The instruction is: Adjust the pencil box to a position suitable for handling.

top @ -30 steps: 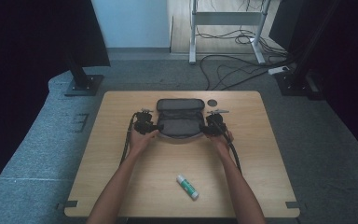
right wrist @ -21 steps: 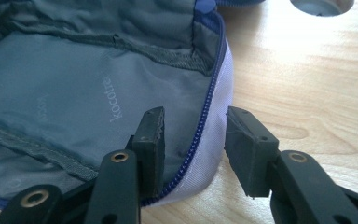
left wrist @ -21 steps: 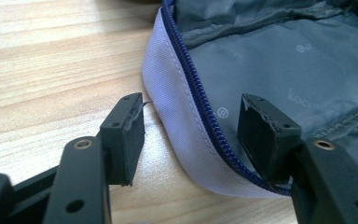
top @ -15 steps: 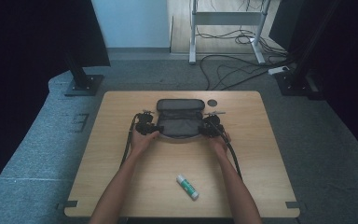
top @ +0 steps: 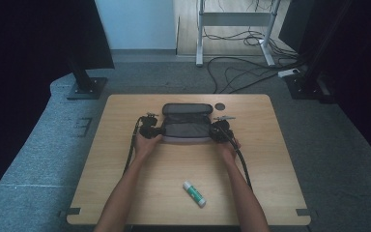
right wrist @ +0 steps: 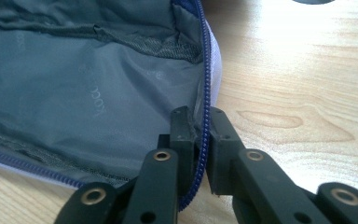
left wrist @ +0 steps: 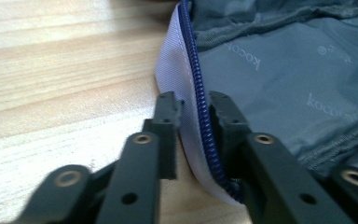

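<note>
the open pouch [top: 186,123], near the table's [top: 125,193] far edge, is pinched at both zipper ends by the just-closed left gripper [left wrist: 193,109] and right gripper [right wrist: 199,122]; both rims are best kept evenly taut.

A glue stick [top: 194,193] with a green label is laid flat on the wooden table [top: 280,159], near the front edge. A dark round disc [top: 220,106] is seen near the far edge. Cables [top: 241,72] are strewn across the grey floor beyond.

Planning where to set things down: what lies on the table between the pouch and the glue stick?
Nothing: in the high view, bare wood separates the pouch from the glue stick.
</note>
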